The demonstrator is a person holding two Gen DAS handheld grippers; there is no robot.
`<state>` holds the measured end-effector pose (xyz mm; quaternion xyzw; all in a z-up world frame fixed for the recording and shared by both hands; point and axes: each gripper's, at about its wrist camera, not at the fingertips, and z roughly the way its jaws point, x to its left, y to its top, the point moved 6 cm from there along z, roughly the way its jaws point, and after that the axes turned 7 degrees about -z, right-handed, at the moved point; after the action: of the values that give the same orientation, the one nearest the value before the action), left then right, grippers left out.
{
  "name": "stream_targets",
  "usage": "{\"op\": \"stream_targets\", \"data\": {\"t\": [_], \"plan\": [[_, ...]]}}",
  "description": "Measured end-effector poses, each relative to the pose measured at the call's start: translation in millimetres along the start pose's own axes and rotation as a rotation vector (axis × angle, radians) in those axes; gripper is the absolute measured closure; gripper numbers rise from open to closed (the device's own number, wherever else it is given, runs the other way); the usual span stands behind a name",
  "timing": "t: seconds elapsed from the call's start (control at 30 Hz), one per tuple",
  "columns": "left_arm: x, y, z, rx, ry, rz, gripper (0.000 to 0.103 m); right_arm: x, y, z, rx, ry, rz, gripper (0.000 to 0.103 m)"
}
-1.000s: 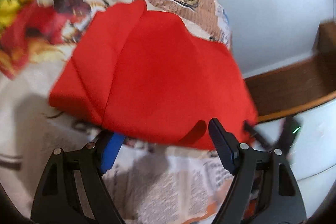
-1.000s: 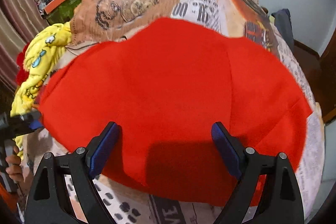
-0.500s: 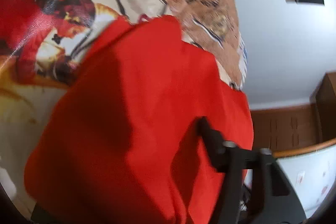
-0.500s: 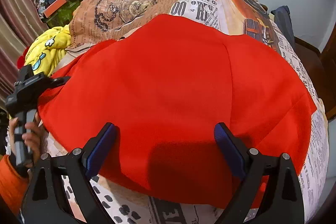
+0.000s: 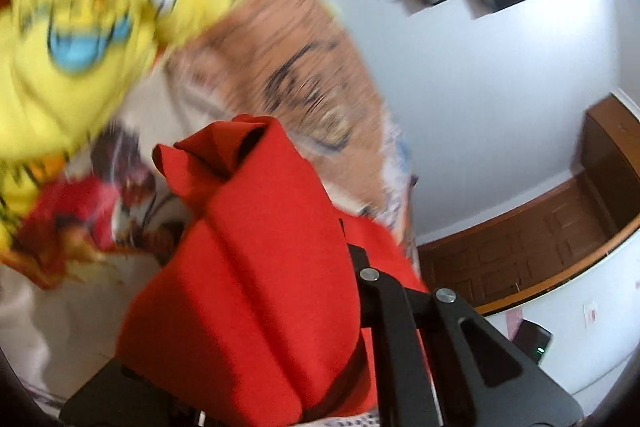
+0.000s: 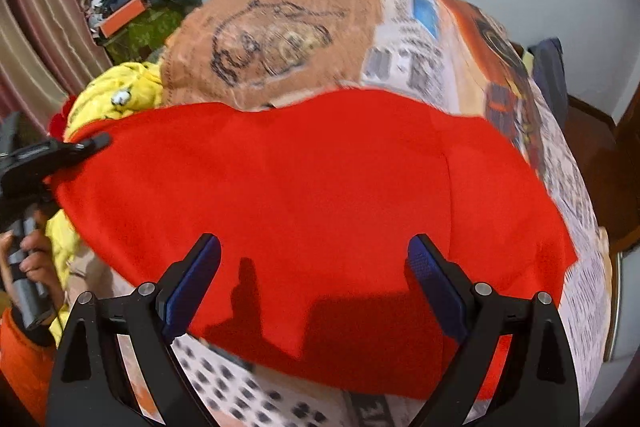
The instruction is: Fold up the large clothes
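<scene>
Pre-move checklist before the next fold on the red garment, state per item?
1. Left hand-held gripper has the red garment: ok. The right wrist view shows its tip at the left corner, and the left wrist view shows cloth bunched between its fingers.
2. Right hand-held gripper free to grasp: ok, jaws wide apart above the near edge, nothing held.
3. Garment flat on the printed bedspread: not ok, left corner is lifted and crumpled.
4. Yellow garment out of the fold path: cannot tell, it sits right by the lifted corner.
5. Left wrist view usable: not ok, motion blurred and mostly blocked by cloth.
</scene>
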<state>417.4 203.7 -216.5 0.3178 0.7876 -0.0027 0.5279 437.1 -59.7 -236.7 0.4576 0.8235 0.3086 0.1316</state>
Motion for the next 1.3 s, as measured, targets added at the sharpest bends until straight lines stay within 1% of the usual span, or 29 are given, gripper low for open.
{"op": "stream_targets", "data": {"t": [0.07, 0.13, 0.2, 0.3, 0.37, 0.4, 0.47, 0.53, 0.6, 0.63, 0.73, 0.8, 0.87, 0.93, 1.03, 1.13, 1.2, 1.27, 1.3], "plan": [[-18.8, 7.4, -18.6, -0.046, -0.002, 0.057, 0.095, 11.9, 10.6, 4.8, -0.014, 0.019, -0.007, 0.010], [-31.4, 10.7, -30.2, -0.075, 0.015, 0.106, 0.096, 27.9, 19.6, 16.5, -0.010, 0.045, -0.021, 0.010], [-39.1, 9.5, -38.9, -0.092, 0.036, 0.142, 0.096, 43.3, 22.5, 31.2, 0.011, 0.066, -0.041, 0.010], [-50.0, 2.4, -39.8, -0.111, 0.069, 0.201, 0.096, 65.3, 20.4, 58.1, 0.061, 0.093, -0.080, 0.010], [-56.5, -4.7, -37.0, -0.106, 0.084, 0.238, 0.096, 75.0, 12.8, 74.9, 0.099, 0.096, -0.099, 0.009], [-58.2, -8.5, -37.2, -0.098, 0.086, 0.246, 0.096, 78.3, 9.9, 80.2, 0.097, 0.077, -0.108, 0.008], [-63.0, -15.8, -24.3, -0.083, 0.097, 0.276, 0.096, 83.2, 5.8, 85.3, 0.100, 0.059, -0.147, 0.005], [-70.0, -22.7, -18.2, -0.069, 0.102, 0.283, 0.096, 85.5, 3.5, 83.9, 0.104, 0.049, -0.194, 0.005], [-79.3, -28.1, -10.5, -0.054, 0.096, 0.280, 0.096, 84.3, 1.4, 76.2, 0.104, 0.067, -0.220, 0.006], [-84.5, -30.2, -6.0, -0.048, 0.091, 0.279, 0.096, 79.7, 0.1, 70.7, 0.100, 0.078, -0.213, 0.006], [-105.1, -37.2, 7.9, -0.030, 0.078, 0.293, 0.096, 53.3, -3.1, 48.2, 0.068, 0.089, -0.135, 0.006], [-123.0, -44.1, 18.9, -0.018, 0.070, 0.311, 0.096, 25.1, -8.1, 28.7, 0.036, 0.093, -0.060, 0.006], [-145.0, -54.9, 33.6, -0.001, 0.057, 0.336, 0.096, -4.6, -16.7, 11.1, 0.013, 0.079, 0.014, 0.006], [-163.5, -68.0, 47.5, 0.021, 0.040, 0.362, 0.096, -36.4, -26.5, -5.0, -0.009, 0.039, 0.080, 0.006], [-196.3, -102.3, 76.4, 0.079, 0.011, 0.429, 0.096, -86.0, -46.5, -30.7, -0.040, -0.070, 0.148, 0.006], [-219.2, -151.6, 112.7, 0.166, 0.010, 0.519, 0.096, -119.6, -65.2, -50.3, -0.046, -0.114, 0.204, 0.006], [-223.5, -187.1, 135.0, 0.235, 0.029, 0.585, 0.096, -136.6, -76.8, -61.1, -0.053, -0.129, 0.245, 0.006], [-215.7, -230.3, 161.5, 0.348, 0.058, 0.662, 0.096, -150.6, -90.0, -71.2, -0.056, -0.151, 0.278, 0.006], [-208.5, -244.0, 168.7, 0.392, 0.076, 0.675, 0.096, -157.2, -96.0, -75.3, -0.057, -0.158, 0.297, 0.006]]}}
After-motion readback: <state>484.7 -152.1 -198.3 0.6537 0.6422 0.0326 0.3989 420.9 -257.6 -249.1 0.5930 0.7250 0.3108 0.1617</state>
